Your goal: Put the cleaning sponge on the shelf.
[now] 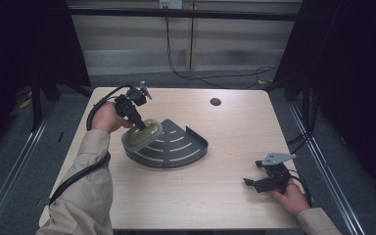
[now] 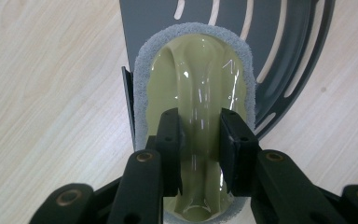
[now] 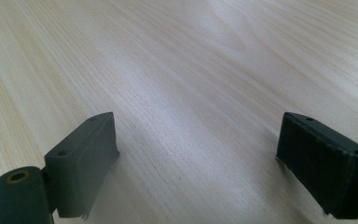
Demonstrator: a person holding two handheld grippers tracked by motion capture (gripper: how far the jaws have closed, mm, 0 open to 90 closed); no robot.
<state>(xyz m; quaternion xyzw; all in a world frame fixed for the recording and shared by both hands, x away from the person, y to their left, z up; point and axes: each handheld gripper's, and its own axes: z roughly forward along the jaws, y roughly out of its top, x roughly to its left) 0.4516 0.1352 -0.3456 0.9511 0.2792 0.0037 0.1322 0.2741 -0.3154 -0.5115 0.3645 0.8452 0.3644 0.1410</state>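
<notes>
A pale green scrubber [image 1: 144,134] with a grey scouring rim leans on the left corner of a dark grey quarter-round slotted rack [image 1: 178,146] in the middle of the table. My left gripper [image 1: 139,125] comes down on it from the upper left, shut on the scrubber's raised glossy handle. In the left gripper view both pads press the handle ridge of the scrubber [image 2: 200,70], with my left gripper [image 2: 200,135] above the rack [image 2: 284,42]. My right gripper [image 1: 249,182] rests at the table's front right, open, and my right gripper [image 3: 196,154] has only bare wood between its jaws.
A round dark hole [image 1: 215,102] sits in the light wooden table [image 1: 235,132] at the back right. Black cables [image 1: 210,76] trail over the floor behind the table. Dark frame posts stand on both sides.
</notes>
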